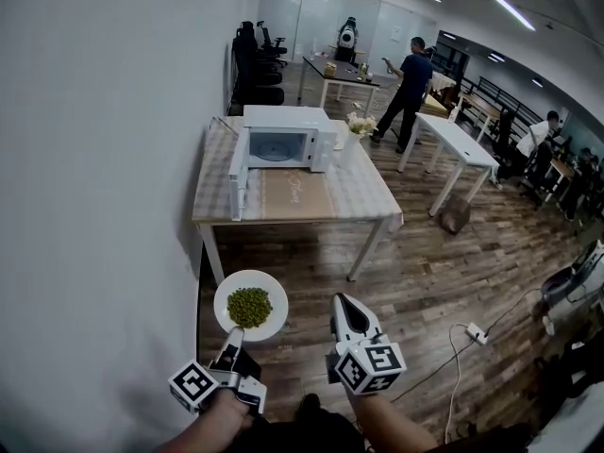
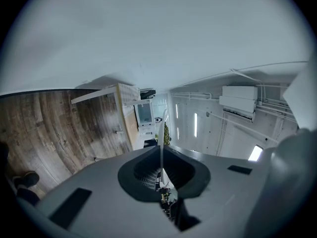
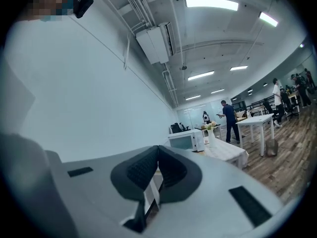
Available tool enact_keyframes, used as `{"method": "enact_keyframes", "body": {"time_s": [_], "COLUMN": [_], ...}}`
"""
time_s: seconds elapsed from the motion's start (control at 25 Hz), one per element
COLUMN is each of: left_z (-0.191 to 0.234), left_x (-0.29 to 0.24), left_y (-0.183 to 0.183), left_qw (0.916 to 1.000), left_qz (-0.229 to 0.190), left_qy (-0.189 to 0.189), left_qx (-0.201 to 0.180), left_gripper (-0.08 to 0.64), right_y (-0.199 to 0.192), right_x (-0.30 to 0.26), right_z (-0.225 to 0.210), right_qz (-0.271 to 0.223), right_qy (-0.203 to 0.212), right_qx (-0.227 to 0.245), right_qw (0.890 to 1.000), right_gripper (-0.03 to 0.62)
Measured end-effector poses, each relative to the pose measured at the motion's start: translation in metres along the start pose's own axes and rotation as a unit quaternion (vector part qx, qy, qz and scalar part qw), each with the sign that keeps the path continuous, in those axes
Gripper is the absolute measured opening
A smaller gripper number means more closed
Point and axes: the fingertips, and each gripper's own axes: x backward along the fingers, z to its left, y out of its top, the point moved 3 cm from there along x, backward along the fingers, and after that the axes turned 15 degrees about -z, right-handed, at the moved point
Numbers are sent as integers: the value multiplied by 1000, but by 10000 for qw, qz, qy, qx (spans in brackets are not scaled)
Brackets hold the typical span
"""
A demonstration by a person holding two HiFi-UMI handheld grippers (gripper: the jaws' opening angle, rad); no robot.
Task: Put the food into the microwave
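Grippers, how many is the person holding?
2. The left gripper is low on the left, clamped on the plate of green food; the right gripper beside it is shut and empty.

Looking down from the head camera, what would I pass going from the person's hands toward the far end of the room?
left gripper → white plate with green food → table → microwave, door open → standing person

A cloth-covered table [image 1: 363, 196] bears a white microwave [image 1: 283, 142], door open, and a flower vase [image 1: 348, 146].
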Motion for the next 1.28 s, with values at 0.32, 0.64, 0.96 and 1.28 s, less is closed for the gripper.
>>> {"method": "enact_keyframes", "body": {"time_s": [0.32, 0.64, 0.96, 1.28], "left_z": [4, 0, -2, -1], "left_x": [-30, -68, -135, -186], "left_y": [11, 9, -11, -30], "left_qw": [10000, 9996, 9991, 9987], "left_qz": [-58, -265, -321, -398], "left_qy": [-70, -19, 47, 189], "left_qx": [32, -123, -257, -271], "left_gripper": [18, 18, 18, 18], "right_y": [-16, -20, -28, -33], "right_x": [-37, -86, -147, -189], "right_z": [1, -22, -70, -115], "right_qz": [35, 22, 123, 137], "right_qy": [291, 603, 687, 739], "right_qx": [66, 44, -54, -188], "right_qw": [9995, 9982, 9975, 9970], "right_gripper": [8, 8, 8, 8]}}
